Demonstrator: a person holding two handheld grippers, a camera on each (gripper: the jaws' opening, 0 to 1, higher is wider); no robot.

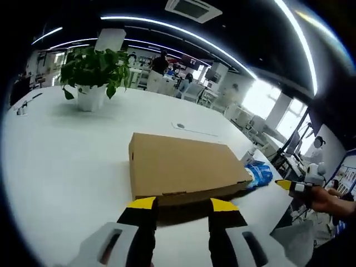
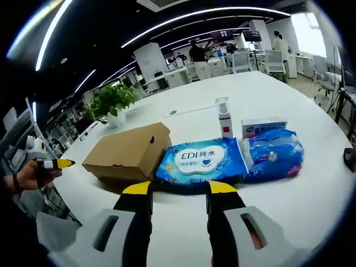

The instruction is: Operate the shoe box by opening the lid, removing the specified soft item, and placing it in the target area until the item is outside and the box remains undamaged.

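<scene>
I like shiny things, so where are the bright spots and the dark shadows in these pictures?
Left gripper view: windows glare white, ceiling lights curve like bows, and a dark shadow sits under the box. Right gripper view: a window glows, and the wipes pack shines a little.

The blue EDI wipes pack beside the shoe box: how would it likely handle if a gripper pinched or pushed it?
The blue EDI wipes pack looks like a soft film pouch, so it would probably sag and dent rather than stay stiff. Its glossy wrap may be slippery. Lying flat on the white table, it seems unlikely to roll or tip.
</scene>
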